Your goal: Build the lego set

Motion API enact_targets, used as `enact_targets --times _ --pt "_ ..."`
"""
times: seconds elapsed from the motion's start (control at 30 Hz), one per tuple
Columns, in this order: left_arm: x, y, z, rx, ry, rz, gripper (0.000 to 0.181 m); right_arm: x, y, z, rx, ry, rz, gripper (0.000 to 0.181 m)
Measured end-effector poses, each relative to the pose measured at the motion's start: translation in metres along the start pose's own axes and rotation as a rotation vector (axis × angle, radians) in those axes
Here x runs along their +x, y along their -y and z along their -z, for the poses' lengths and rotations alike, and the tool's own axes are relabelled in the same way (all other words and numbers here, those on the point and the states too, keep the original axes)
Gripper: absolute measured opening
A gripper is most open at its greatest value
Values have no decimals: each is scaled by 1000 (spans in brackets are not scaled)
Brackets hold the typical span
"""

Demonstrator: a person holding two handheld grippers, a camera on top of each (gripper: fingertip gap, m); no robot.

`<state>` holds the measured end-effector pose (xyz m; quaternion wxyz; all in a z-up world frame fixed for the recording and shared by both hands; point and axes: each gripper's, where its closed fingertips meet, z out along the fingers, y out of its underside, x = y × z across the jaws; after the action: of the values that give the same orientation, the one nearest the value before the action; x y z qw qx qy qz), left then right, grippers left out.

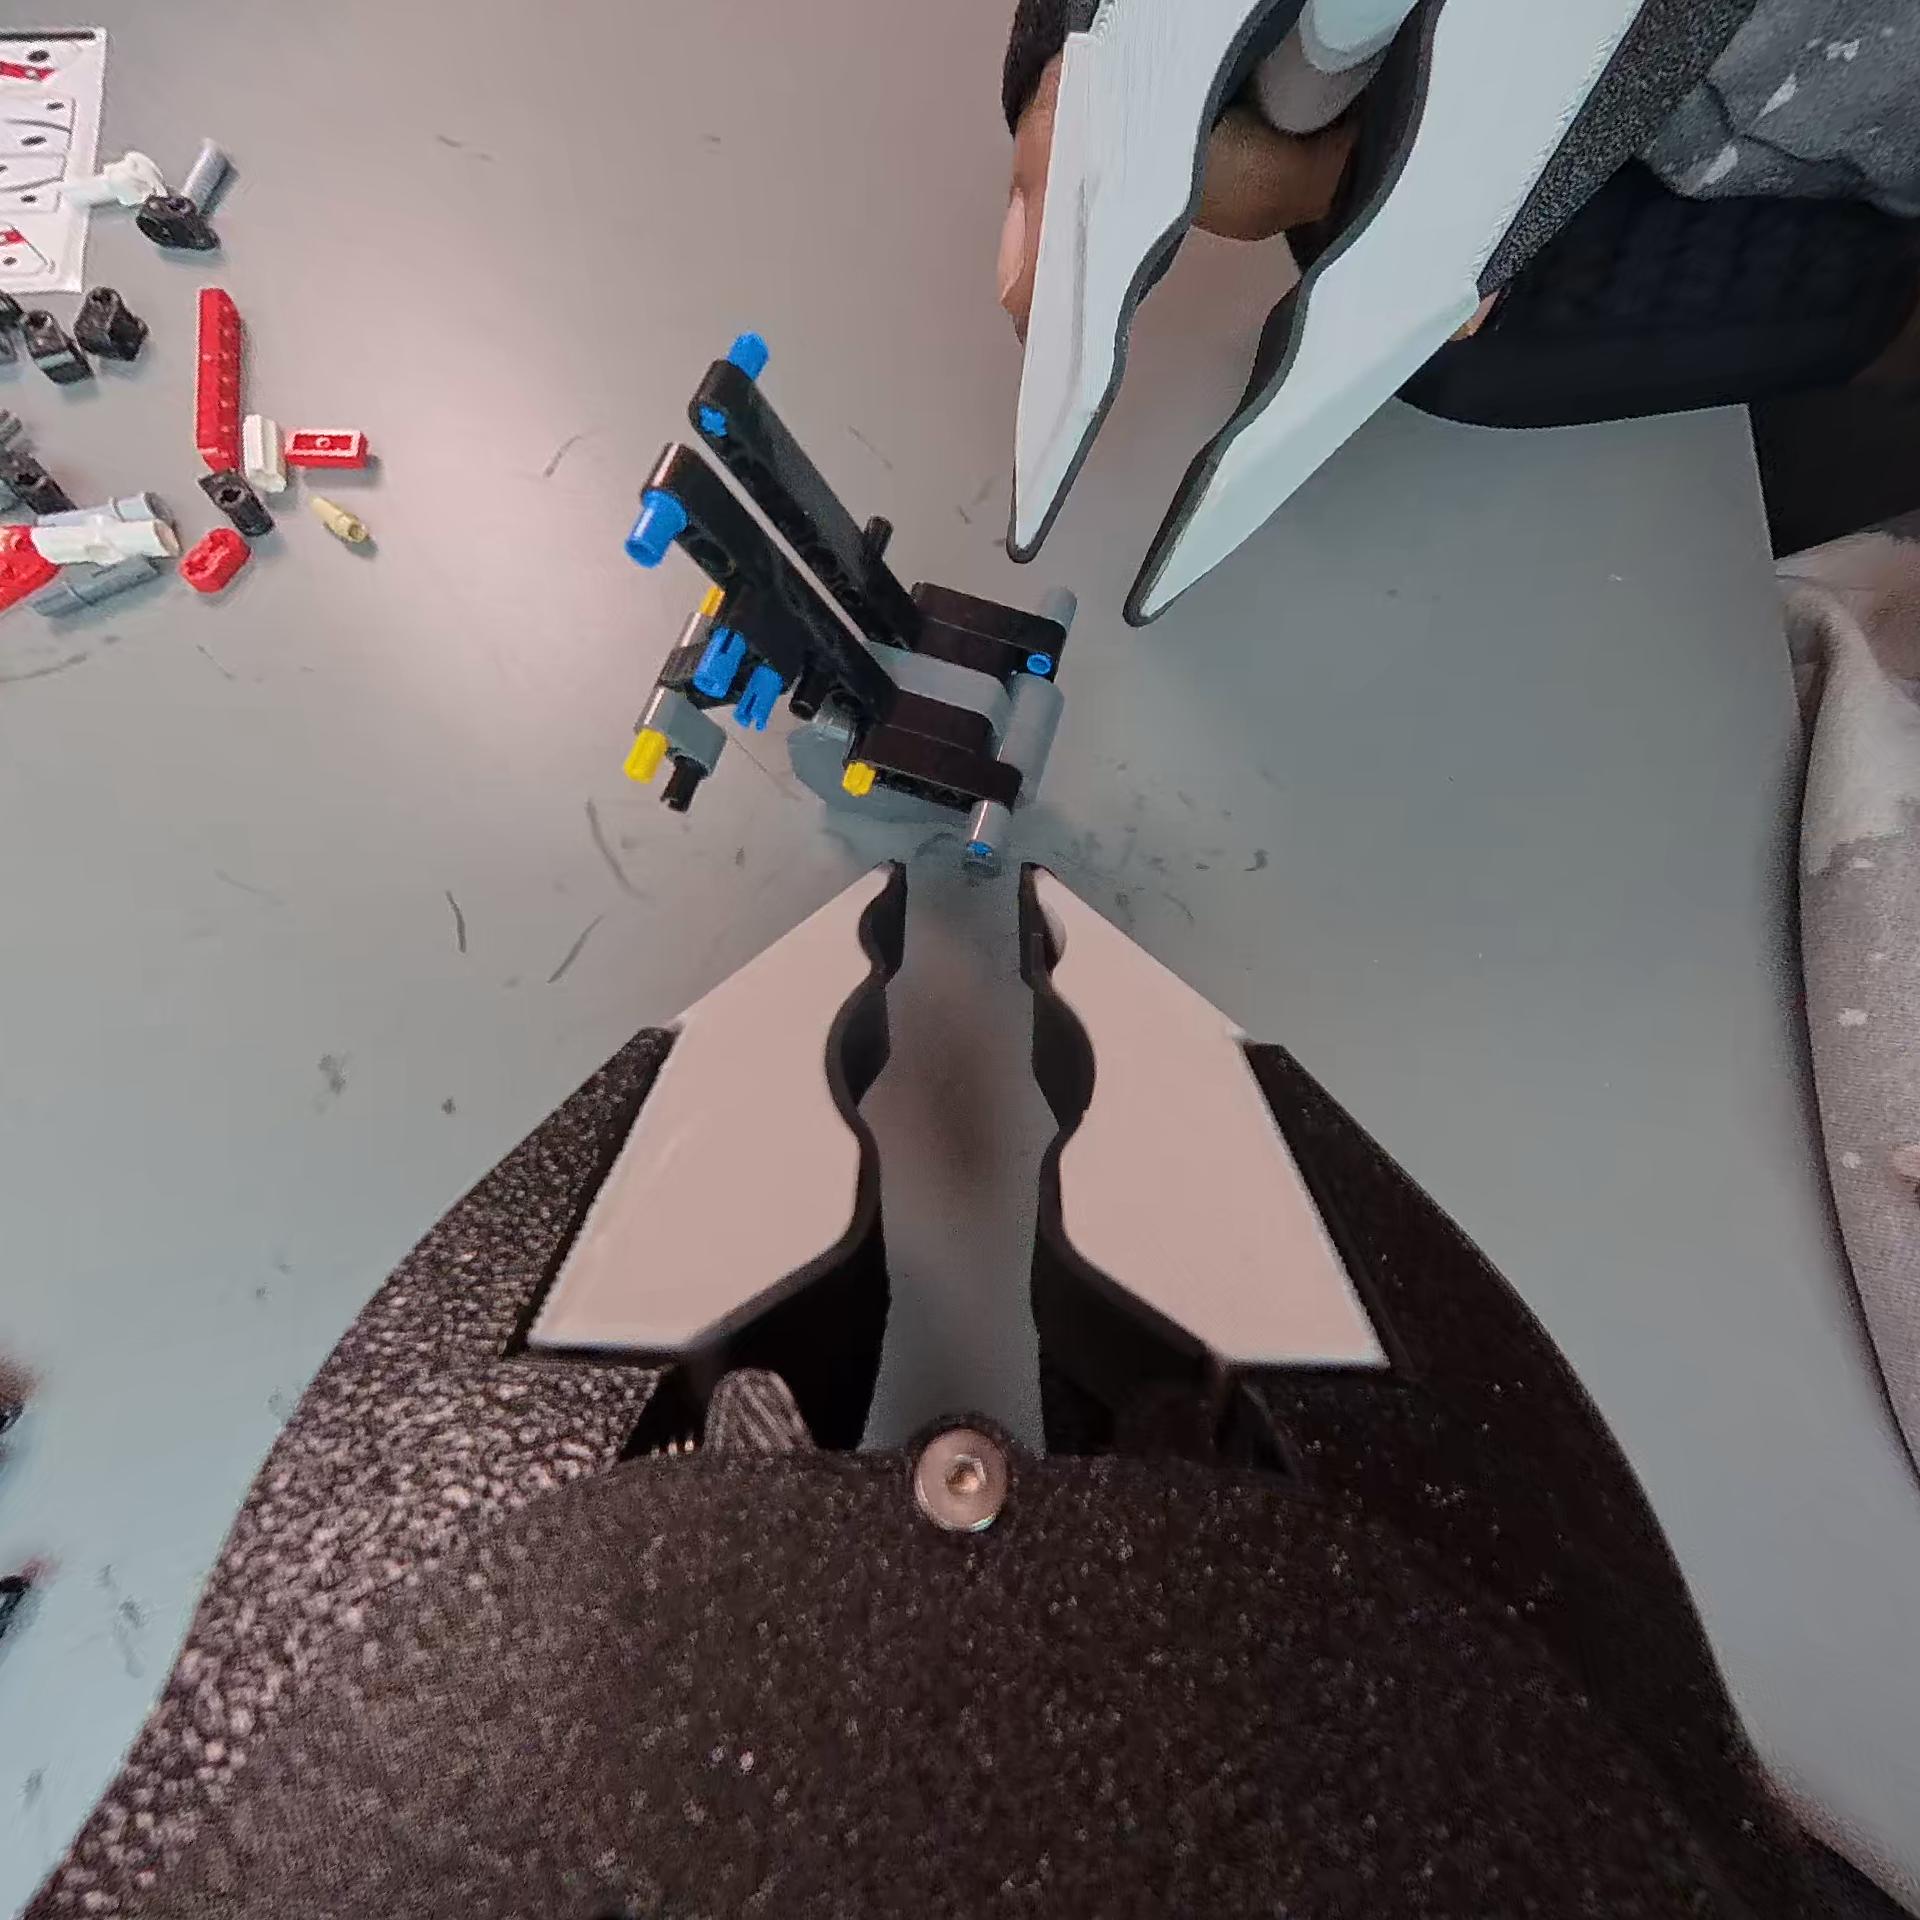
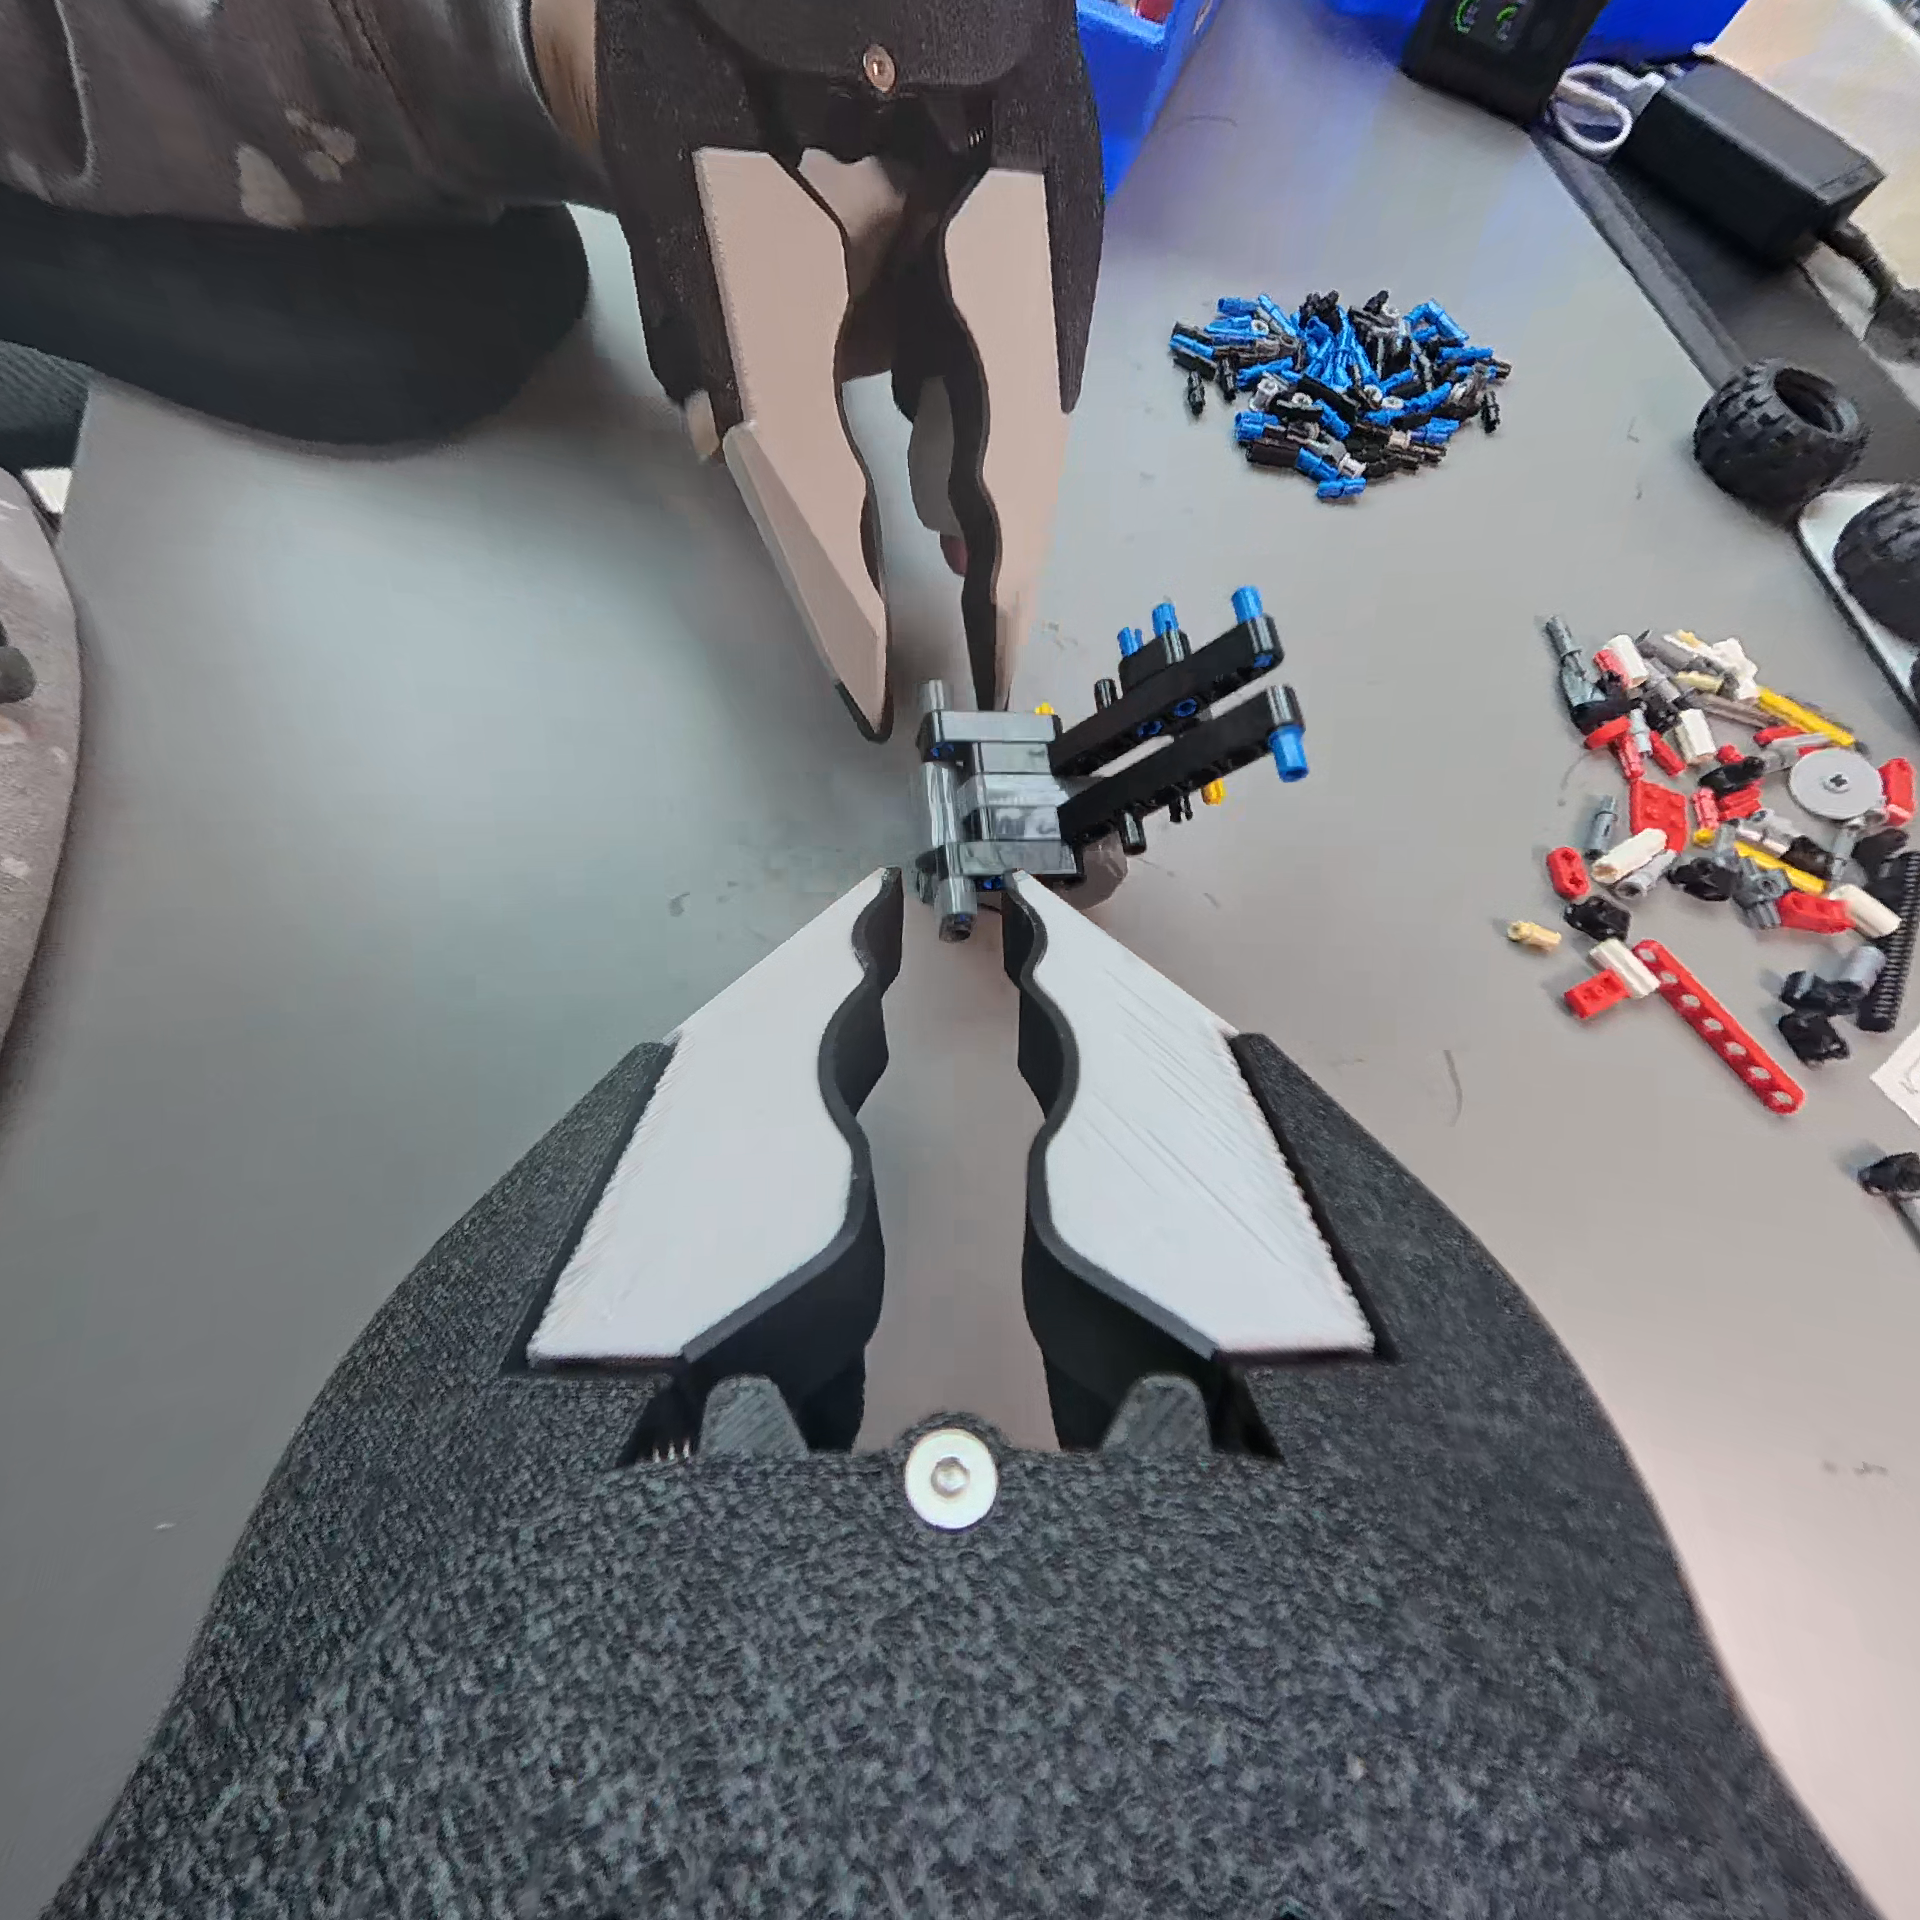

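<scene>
While both sets of fingers gape empty beside the black assembly (image 1: 883,665) on the counter (image 1: 416,987), close the left gripper (image 1: 961,878) squarely on its grey axle (image 1: 987,831) before the right gripper (image 2: 951,883) moves in

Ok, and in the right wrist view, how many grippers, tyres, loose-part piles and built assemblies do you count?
Grippers: 2, left gripper and right gripper
Tyres: 2, whole tyre and cut-off tyre at the picture's edge
Loose-part piles: 2, blue-and-black pin pile and mixed pile
Built assembly: 1
Total: 7
</scene>
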<state>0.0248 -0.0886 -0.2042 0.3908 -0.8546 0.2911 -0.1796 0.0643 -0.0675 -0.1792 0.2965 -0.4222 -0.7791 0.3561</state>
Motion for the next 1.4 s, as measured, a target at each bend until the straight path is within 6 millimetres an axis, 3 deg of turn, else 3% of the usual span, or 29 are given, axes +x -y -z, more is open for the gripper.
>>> enact_targets --times 0.03,0.17,0.43,0.67,1.4 --pt "1 2 -2 5 7 -13 16 0 5 0 0 -17 39 18" --pt "8 4 -9 14 -17 -17 8 -4 16 -9 -47 -64 184 19" --pt "11 6 -9 19 -25 9 15 5 1 -27 -189 -124 358 37" --pt "8 9 -10 23 15 25 7 12 2 -31 -210 -194 480 31" --pt "5 9 -11 -8 106 -112 7 12 2 -31 -202 -153 453 30"
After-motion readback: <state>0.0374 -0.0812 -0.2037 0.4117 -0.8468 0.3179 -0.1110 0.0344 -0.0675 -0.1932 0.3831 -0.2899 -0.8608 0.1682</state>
